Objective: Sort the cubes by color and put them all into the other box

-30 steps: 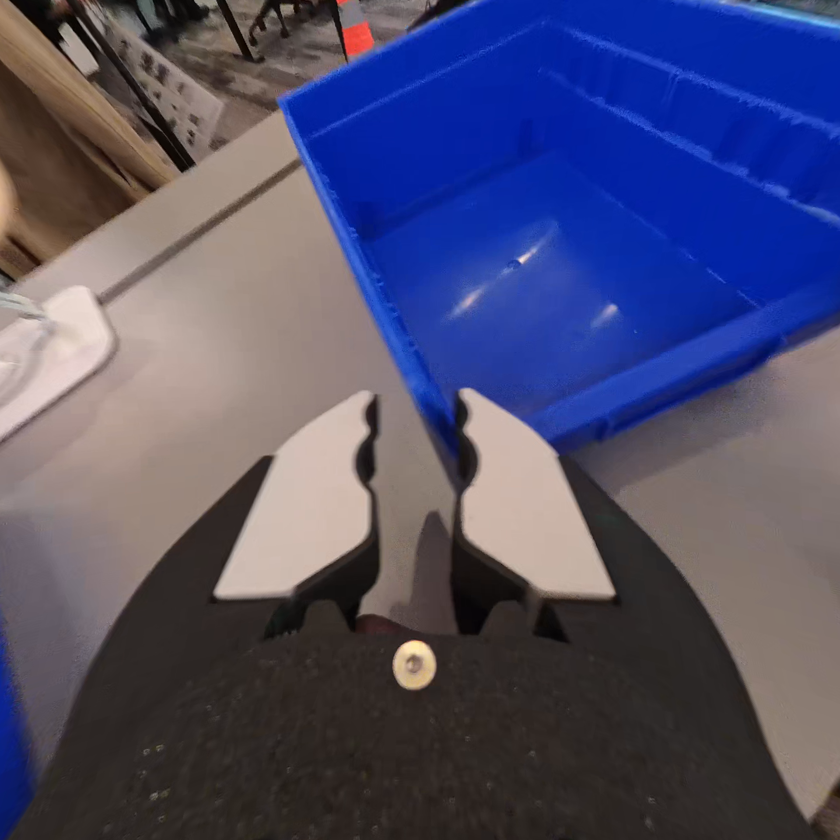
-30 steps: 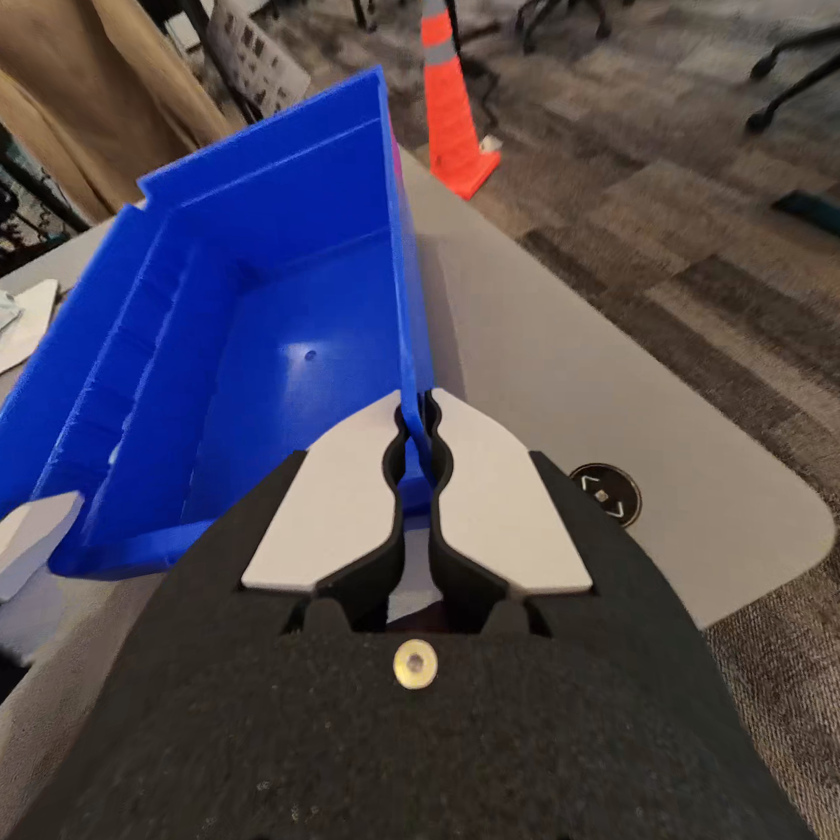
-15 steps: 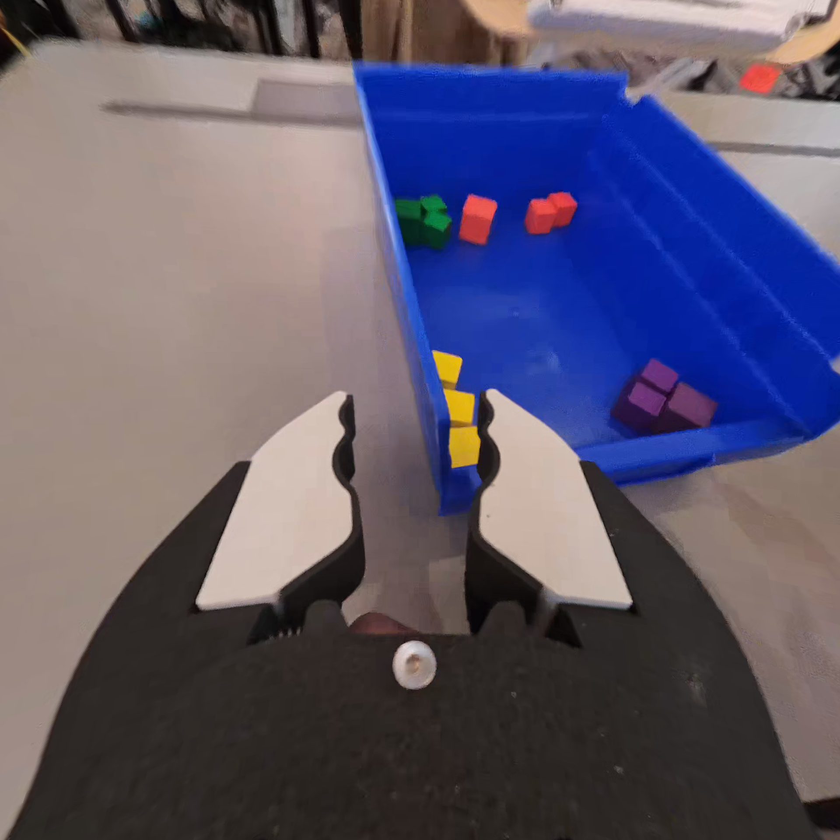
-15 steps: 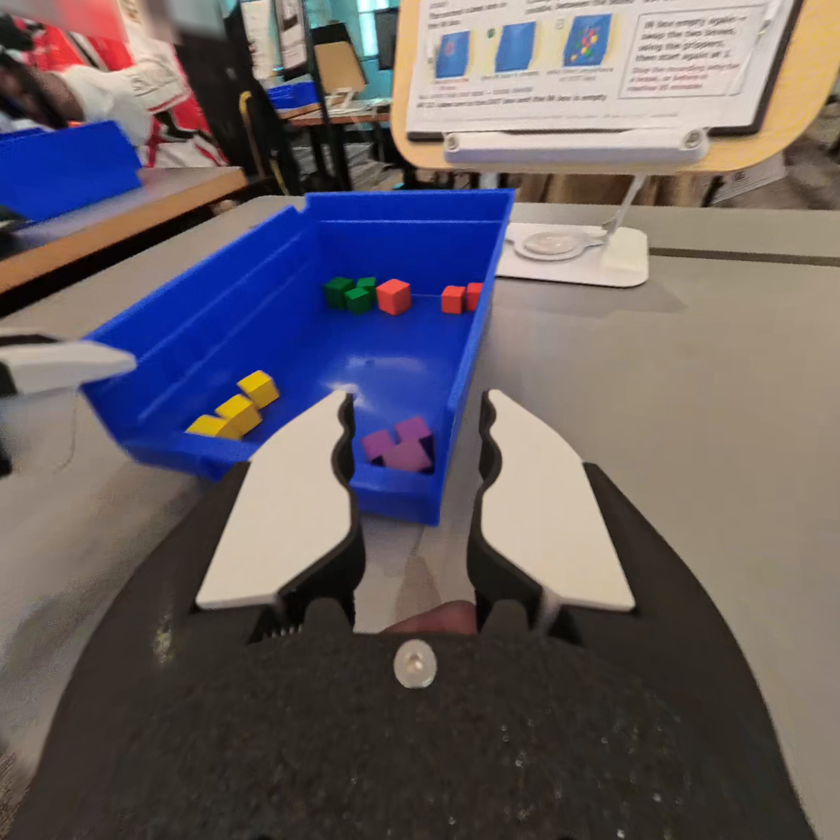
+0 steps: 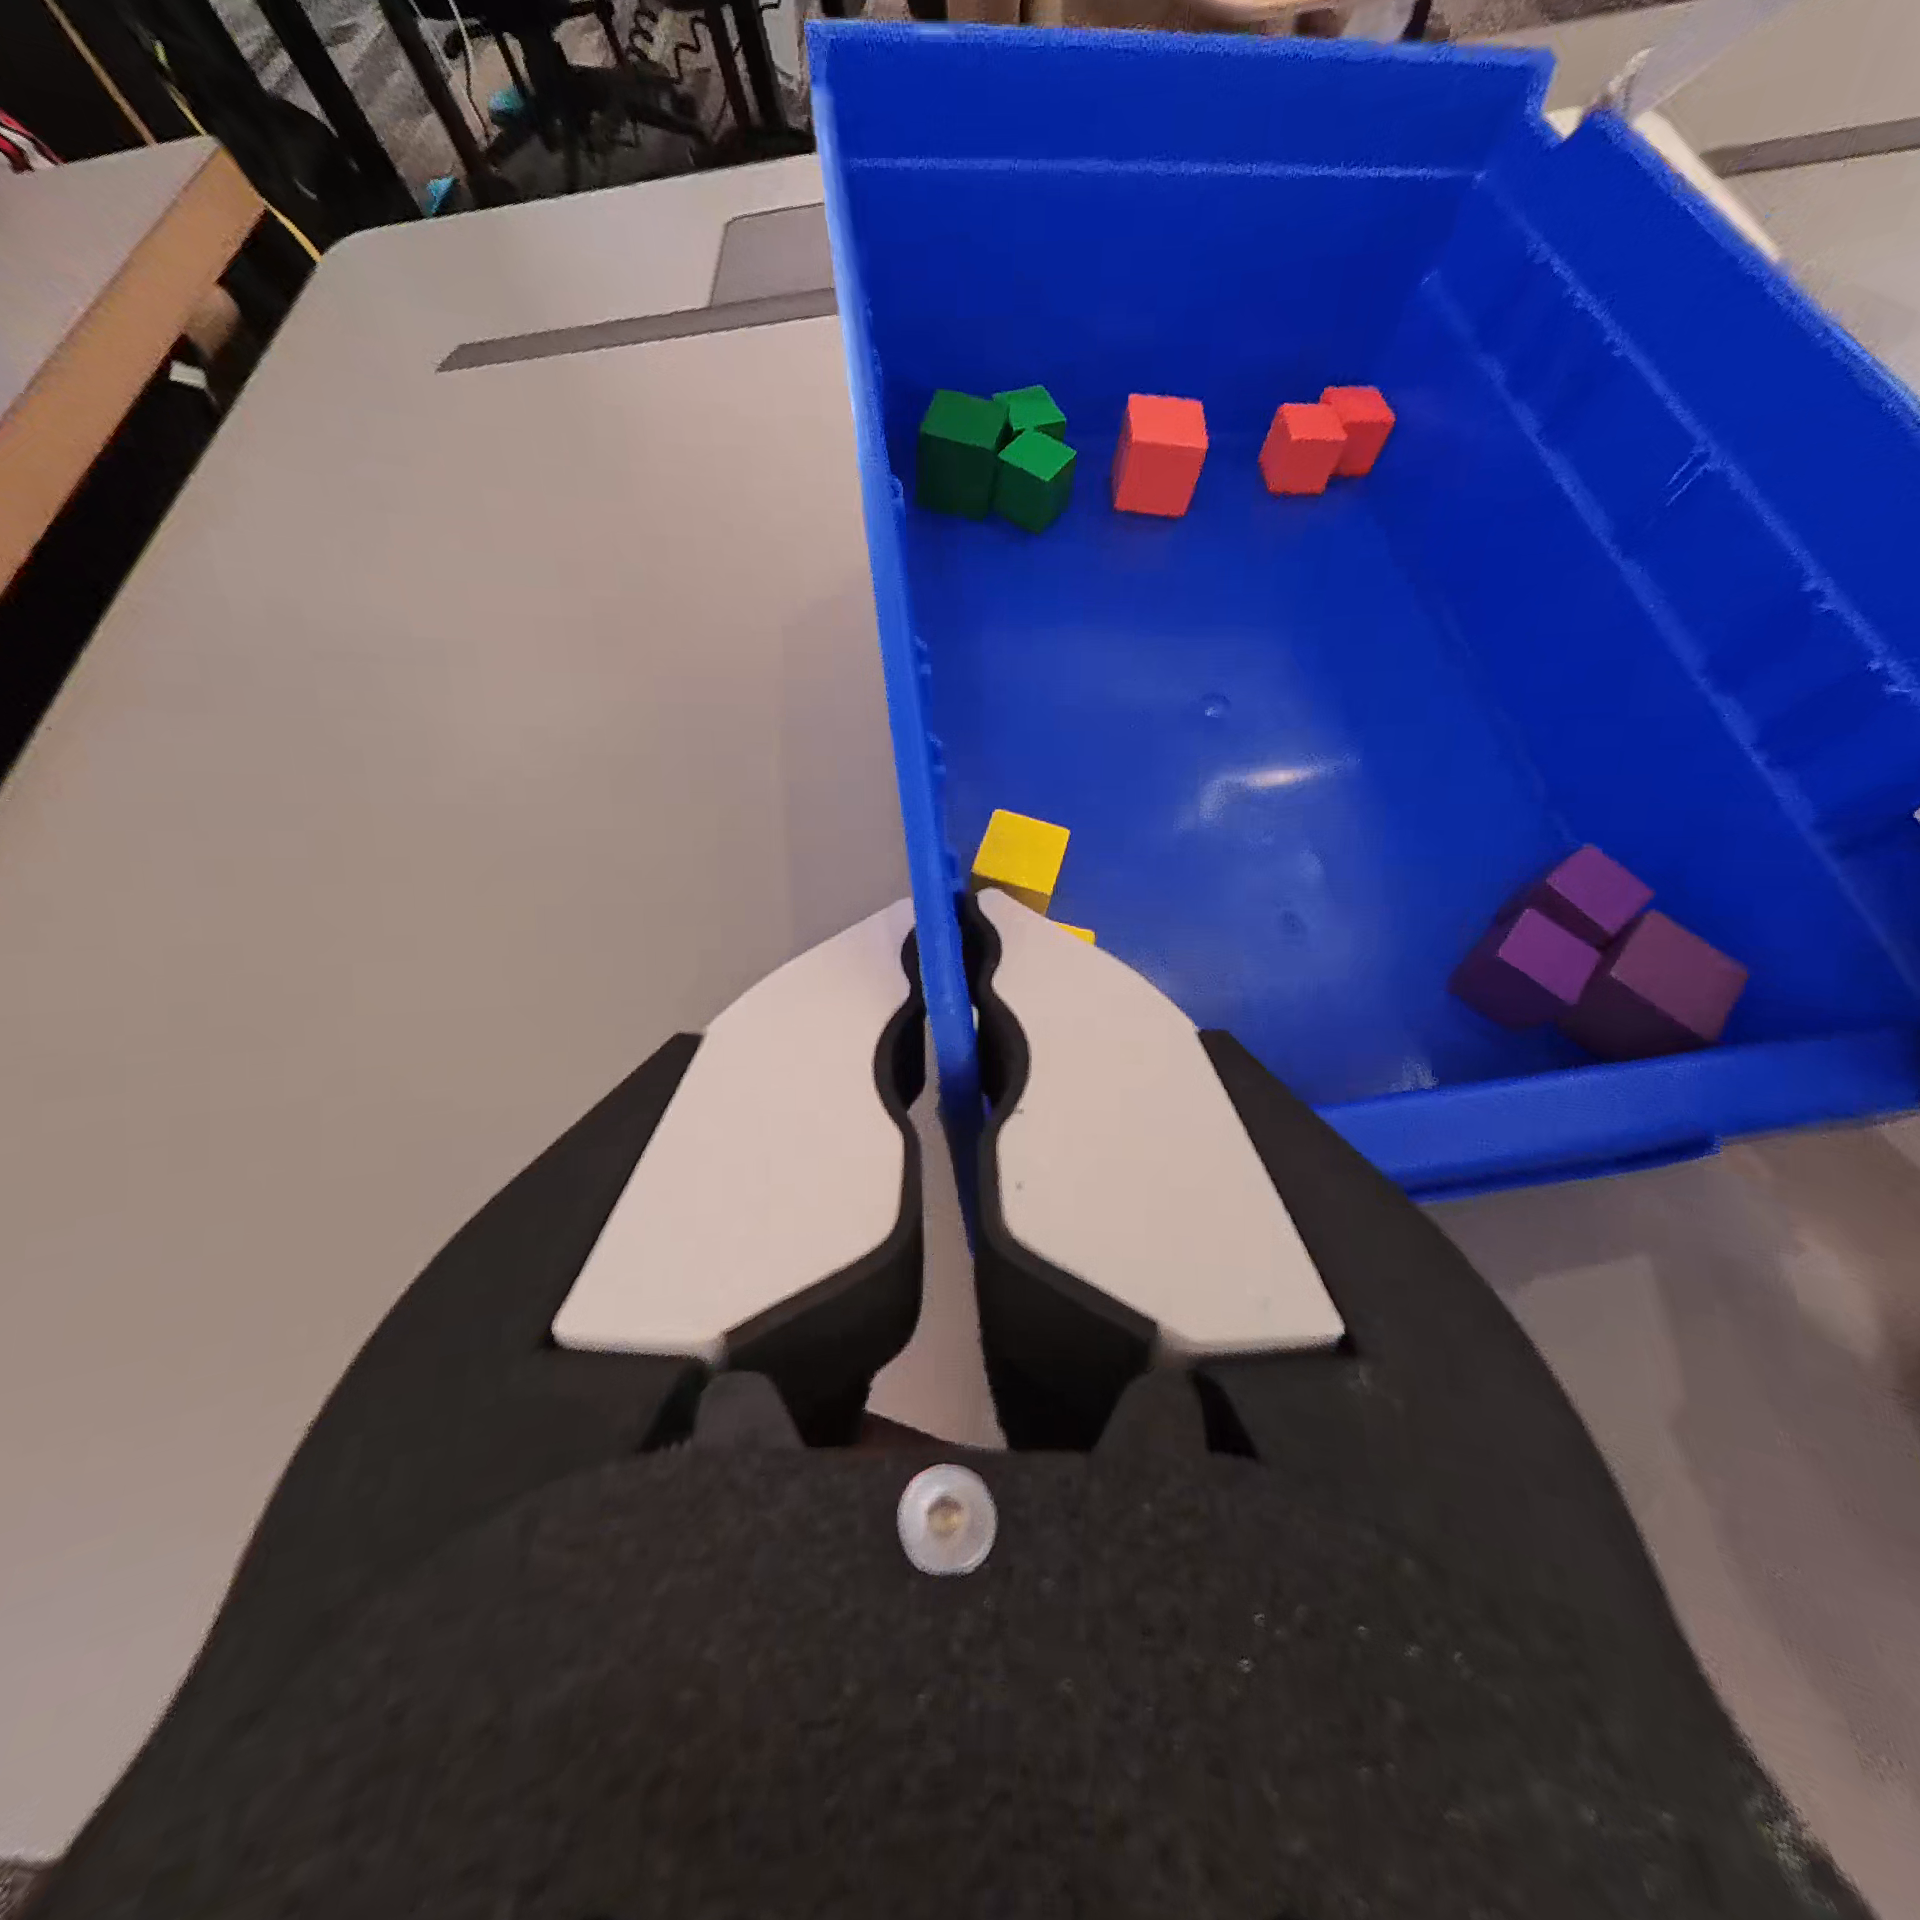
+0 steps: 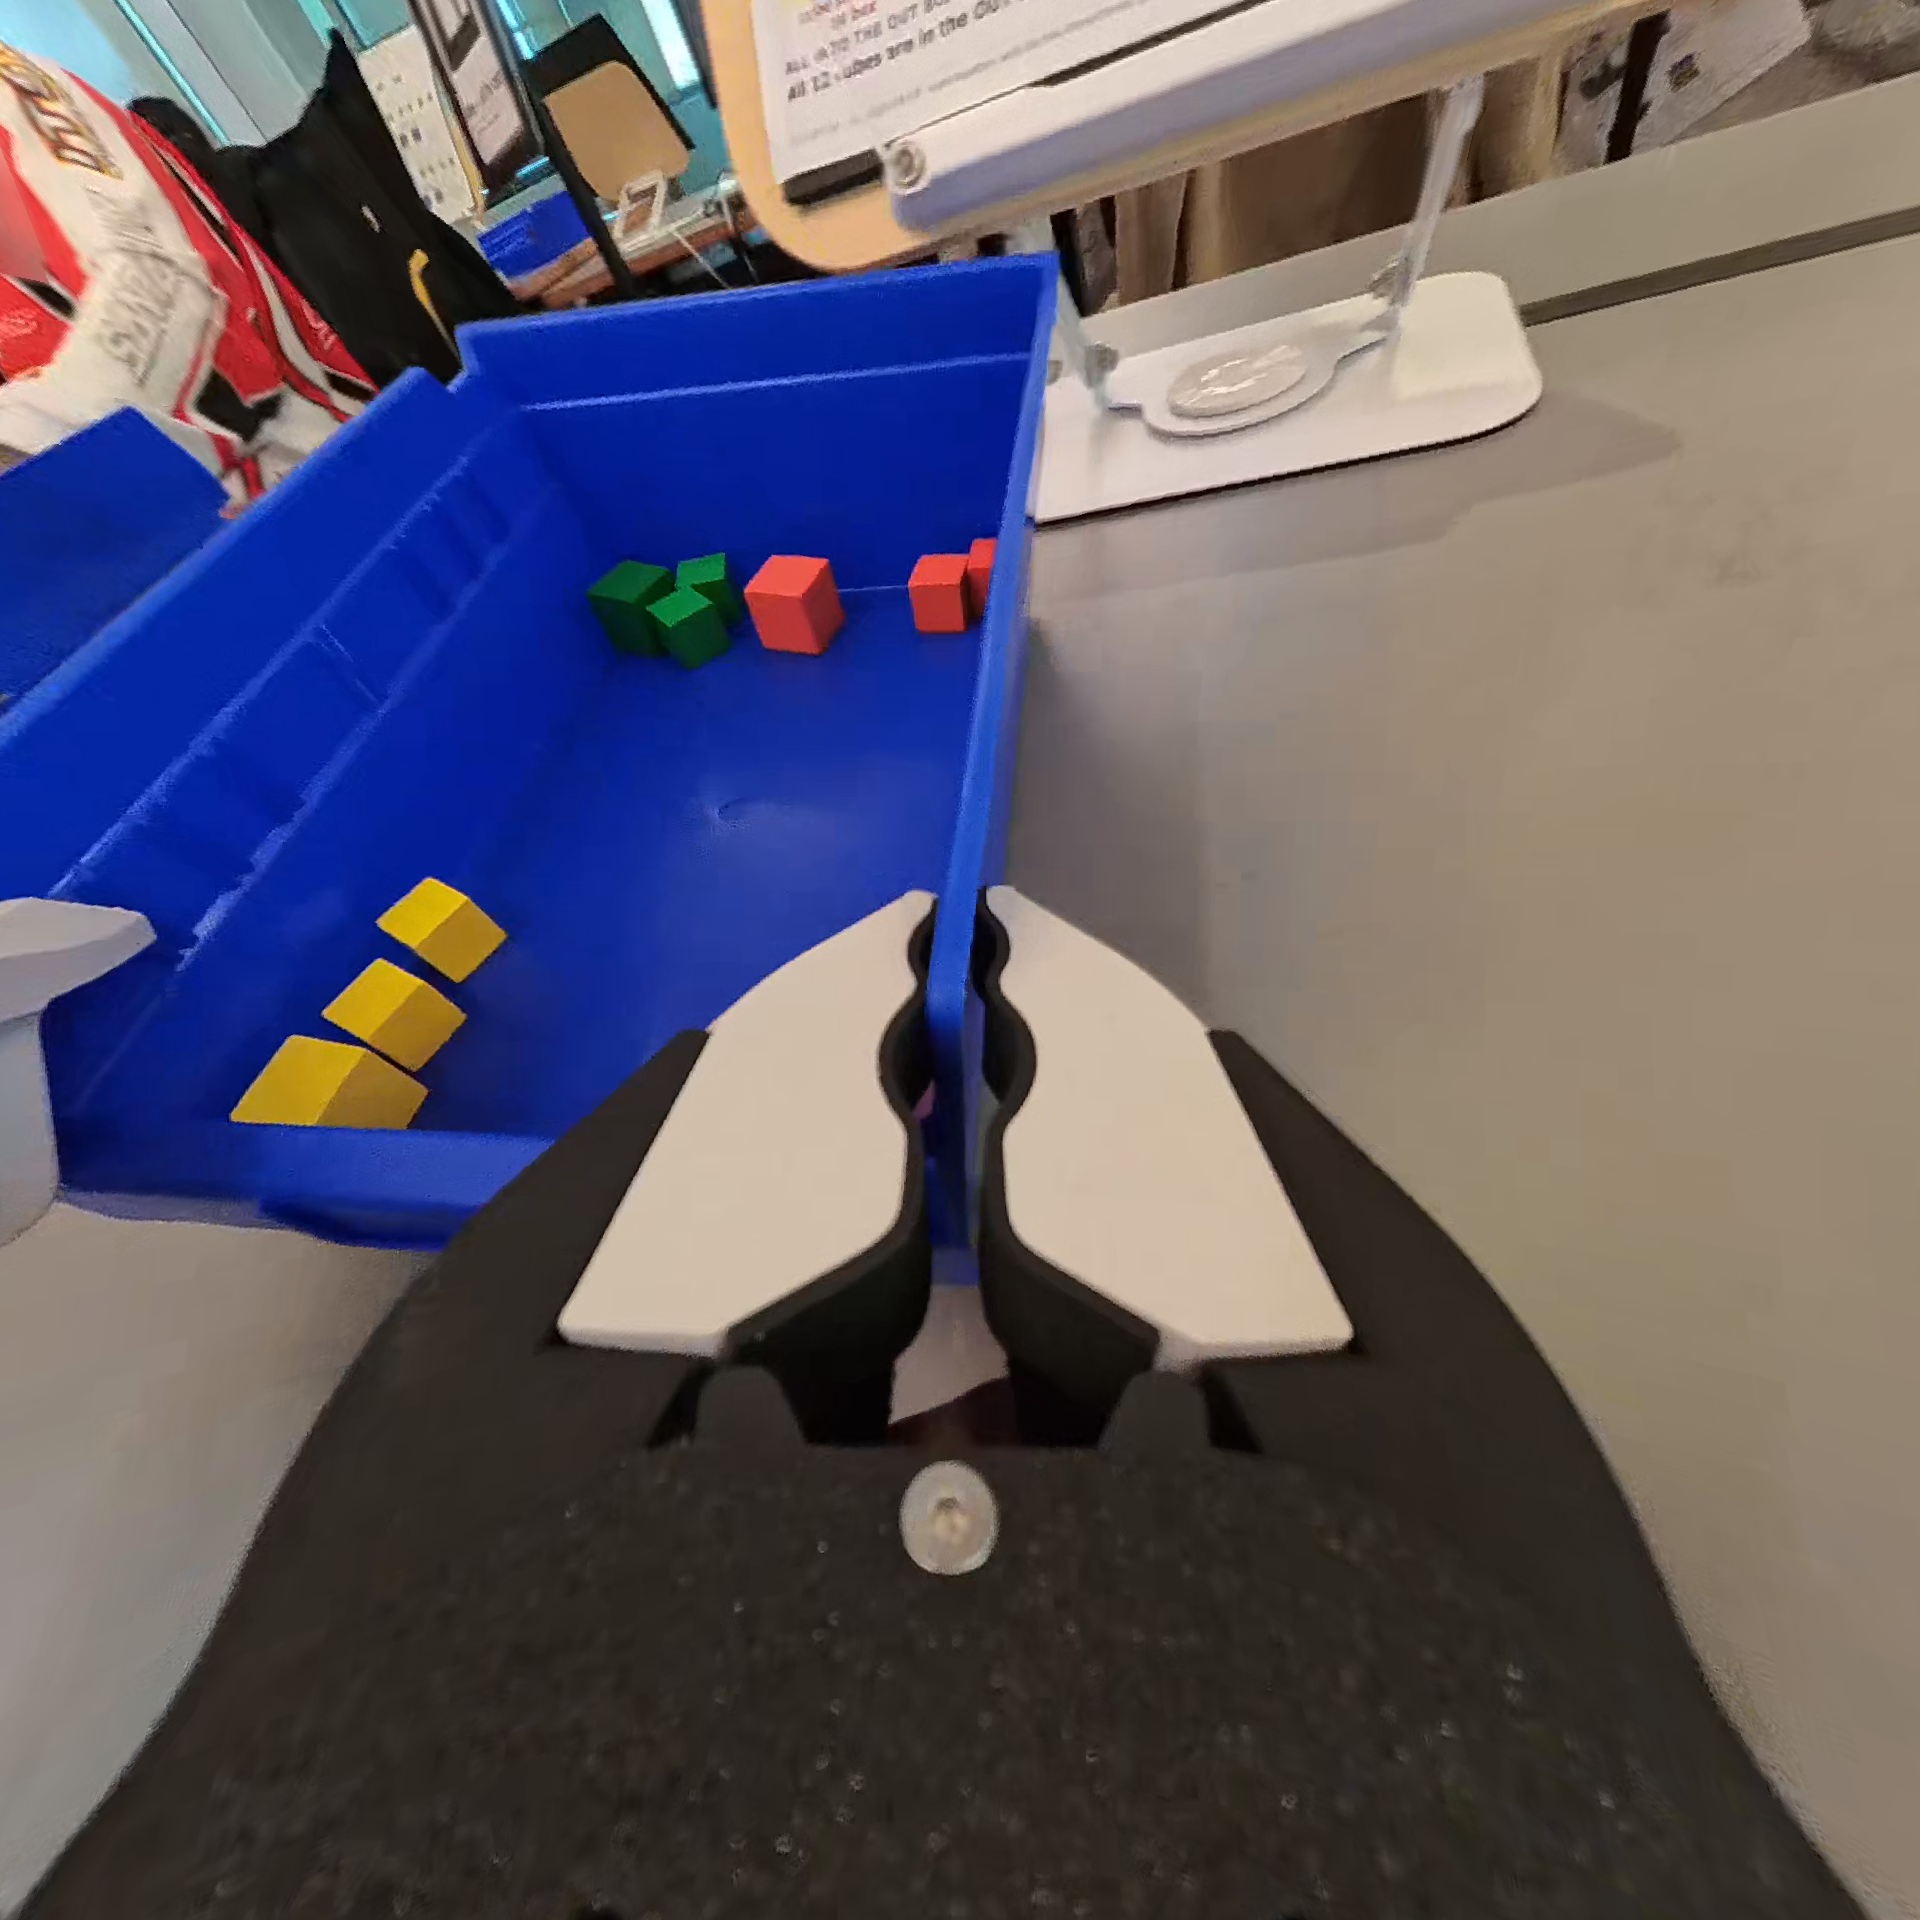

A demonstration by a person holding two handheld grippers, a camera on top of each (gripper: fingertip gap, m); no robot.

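both tongs (image 5: 945, 925) (image 6: 958, 904) now clamped — opposite walls of blue box (image 5: 1143, 260)

In the left wrist view, the left gripper's fingers (image 5: 1091, 1122) hide all but a sliver of the nearer yellow cubes (image 5: 1075, 932), and the blue box (image 5: 1143, 260) runs off the right edge. In the right wrist view, the fingers (image 6: 769, 1132) cover the purple cubes (image 6: 922, 1103) almost wholly, the box wall hides part of the far red cube (image 6: 981, 571), and the sign stand (image 6: 1288, 374) is cut off at the top.
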